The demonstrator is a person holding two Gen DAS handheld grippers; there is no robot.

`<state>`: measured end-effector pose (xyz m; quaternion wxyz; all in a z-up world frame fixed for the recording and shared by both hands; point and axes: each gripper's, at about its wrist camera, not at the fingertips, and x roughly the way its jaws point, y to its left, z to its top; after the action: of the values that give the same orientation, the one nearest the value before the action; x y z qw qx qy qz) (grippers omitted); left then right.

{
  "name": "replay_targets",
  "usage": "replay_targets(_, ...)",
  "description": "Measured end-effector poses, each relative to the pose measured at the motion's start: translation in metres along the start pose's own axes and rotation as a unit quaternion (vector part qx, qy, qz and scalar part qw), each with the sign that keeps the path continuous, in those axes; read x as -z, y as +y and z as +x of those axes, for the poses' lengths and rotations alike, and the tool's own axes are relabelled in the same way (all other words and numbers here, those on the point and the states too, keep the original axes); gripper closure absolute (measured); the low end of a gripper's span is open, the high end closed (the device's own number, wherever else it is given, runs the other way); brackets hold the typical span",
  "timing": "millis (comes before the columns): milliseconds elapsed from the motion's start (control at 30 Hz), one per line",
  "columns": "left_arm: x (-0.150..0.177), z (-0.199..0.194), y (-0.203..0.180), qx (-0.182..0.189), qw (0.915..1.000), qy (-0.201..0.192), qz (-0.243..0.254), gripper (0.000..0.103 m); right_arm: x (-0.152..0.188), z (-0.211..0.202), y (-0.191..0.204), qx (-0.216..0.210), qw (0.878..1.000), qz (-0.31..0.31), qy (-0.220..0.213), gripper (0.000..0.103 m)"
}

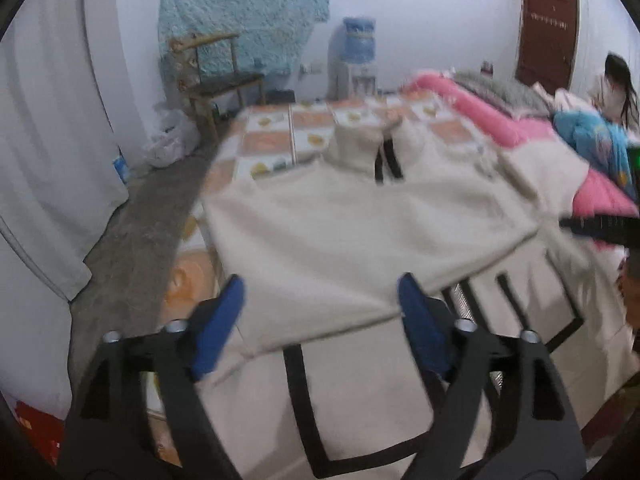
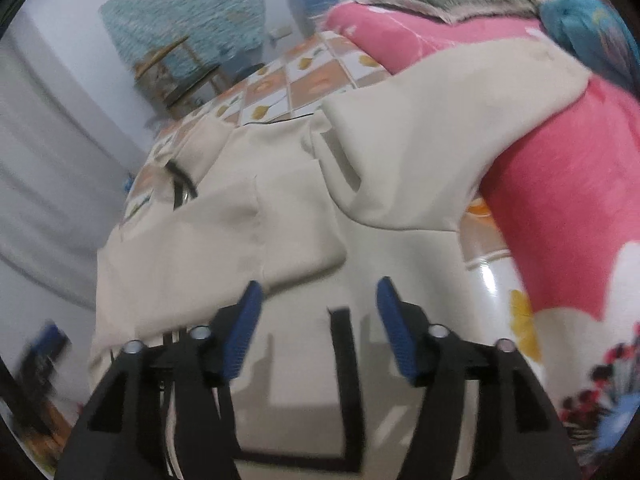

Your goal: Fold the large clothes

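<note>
The cream garment (image 1: 360,224) lay spread on the tiled table (image 1: 280,136), its long axis running toward twelve o'clock from both grippers. The left gripper (image 1: 320,320) hovered with fingers wide apart, a folded flap's edge lying between them. The right gripper (image 2: 318,320) was likewise spread and held nothing, the flap's corner at its eleven o'clock. The left looked nearer a graspable edge. Only the right view showed the sleeve (image 2: 440,128) draped at one o'clock against the pink quilt (image 2: 560,200); only the left showed the collar (image 1: 372,144) end.
</note>
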<state>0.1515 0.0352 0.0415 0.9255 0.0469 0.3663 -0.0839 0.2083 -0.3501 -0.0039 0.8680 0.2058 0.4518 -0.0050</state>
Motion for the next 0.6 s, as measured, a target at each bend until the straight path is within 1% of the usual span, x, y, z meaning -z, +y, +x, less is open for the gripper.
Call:
replay_targets(67,-0.014,-0.004,-0.004,0.02,0.9998,-0.005,-0.004,0.017,0.004,-0.014,-0.001,0.003,1.0,-0.021,0.003,0.032)
replay_targets(133,-0.026,0.001,-0.012,0.026,0.9996,0.003,-0.009,0.014,0.006,-0.027,-0.005,0.001,0.999,-0.036,0.009,0.028)
replay_targets(167,-0.031,0.006,-0.017,0.03,0.9995,0.008,-0.011,0.012,0.006,-0.032,-0.007,0.002,0.999,-0.042,0.008,0.027)
replay_targets(267,-0.044,0.035,-0.036,0.043,0.9983,0.031,-0.022,0.012,0.0,-0.046,-0.023,0.01,0.999,-0.045,-0.001,0.027)
replay_targets(333,-0.049,0.058,-0.051,0.041,0.9979,0.045,-0.022,0.012,-0.01,-0.055,-0.042,0.006,0.999,-0.03,-0.011,0.027)
replay_targets(433,-0.053,0.089,-0.071,0.025,0.9983,0.051,-0.014,0.012,-0.03,-0.06,-0.074,0.005,1.0,0.003,-0.019,0.027)
replay_targets(500,-0.056,0.11,-0.081,0.019,0.998,0.059,-0.015,0.012,-0.05,-0.059,-0.102,-0.007,0.999,0.028,-0.02,0.027)
replay_targets(600,-0.059,0.134,-0.088,0.014,0.9972,0.07,-0.022,0.012,-0.075,-0.05,-0.139,-0.006,0.998,0.068,-0.017,0.027)
